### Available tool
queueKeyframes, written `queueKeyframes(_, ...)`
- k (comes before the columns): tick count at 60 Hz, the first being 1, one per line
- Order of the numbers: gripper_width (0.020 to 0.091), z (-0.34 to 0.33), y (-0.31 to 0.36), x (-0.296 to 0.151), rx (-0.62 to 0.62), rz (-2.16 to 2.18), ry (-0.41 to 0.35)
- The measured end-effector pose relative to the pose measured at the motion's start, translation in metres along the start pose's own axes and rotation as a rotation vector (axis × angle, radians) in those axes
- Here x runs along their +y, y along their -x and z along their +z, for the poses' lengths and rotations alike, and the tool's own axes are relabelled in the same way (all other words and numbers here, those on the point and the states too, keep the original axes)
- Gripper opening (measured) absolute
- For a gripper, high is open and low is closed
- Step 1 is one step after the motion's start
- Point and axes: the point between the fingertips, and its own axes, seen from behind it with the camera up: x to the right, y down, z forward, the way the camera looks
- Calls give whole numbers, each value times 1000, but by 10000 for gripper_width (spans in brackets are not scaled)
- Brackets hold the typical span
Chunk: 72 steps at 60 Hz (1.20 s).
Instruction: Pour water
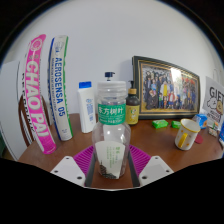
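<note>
I am holding a clear plastic water bottle with a green label (112,125) in the gripper (111,160).

It is standing upright between the purple pads (87,157), both fingers pressing on it, above the brown wooden table (170,145). Beyond I am counting one white bottle (87,106), one small amber bottle (132,106), one framed photograph (166,88), one white cup (187,134).

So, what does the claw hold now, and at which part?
The claw holds the clear water bottle at its lower body, both pink pads pressing its sides.
</note>
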Motion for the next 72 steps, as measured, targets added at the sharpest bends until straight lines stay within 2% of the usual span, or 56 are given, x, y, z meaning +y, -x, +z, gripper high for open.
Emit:
queueKeyframes(8,481,-1,3,-2,-19,2,-12)
queueKeyframes(12,469,-3,5,-8,-34,6,-18)
queueKeyframes(23,451,-15,7,-61,-102,104,-63)
queueKeyframes(38,451,-24,-25,-159,-285,701,-136)
queueKeyframes(46,450,-18,-59,-189,-404,1135,-170)
queueKeyframes(59,449,3,-131,-187,-494,1675,-236)
queueKeyframes(72,448,14,-151,-171,-608,1981,-222)
